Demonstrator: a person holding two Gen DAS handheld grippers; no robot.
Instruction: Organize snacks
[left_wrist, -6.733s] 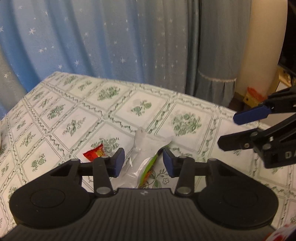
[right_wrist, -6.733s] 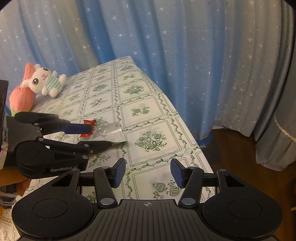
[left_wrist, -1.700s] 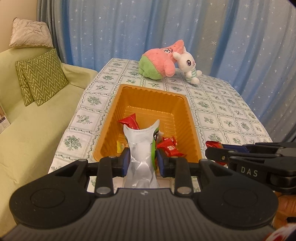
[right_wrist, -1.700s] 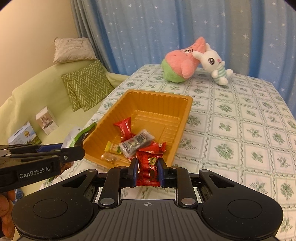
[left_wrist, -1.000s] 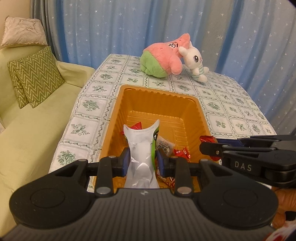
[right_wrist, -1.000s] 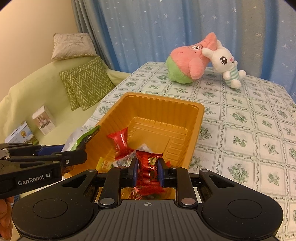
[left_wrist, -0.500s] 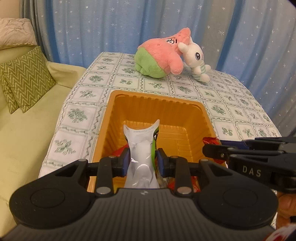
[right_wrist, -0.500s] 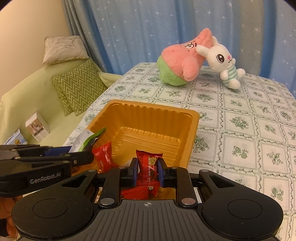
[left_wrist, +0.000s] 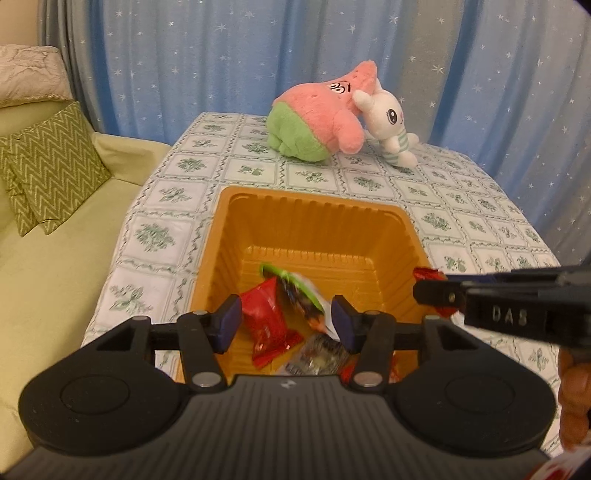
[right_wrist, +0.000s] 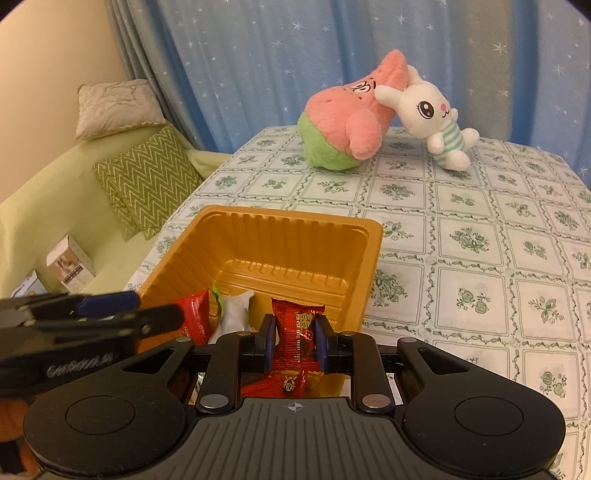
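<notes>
Two hand-held grippers over the tray (left_wrist: 404, 236) on the worktop (right_wrist: 476, 258). Left hand-held gripper (left_wrist: 286, 323): released, green packet (left_wrist: 299, 291) blurred, apparently dropping into the tray. Right hand-held gripper (right_wrist: 295, 341): clamped on red snack (right_wrist: 297, 332) above the near rim. Step: depositing. Next: release right.

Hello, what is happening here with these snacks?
A person is sorting snack packets into the orange tray on the table. The left tool is open above the tray, and a green and silver packet is inside below it. The right tool is shut on a red snack packet over the tray's near edge.
</notes>
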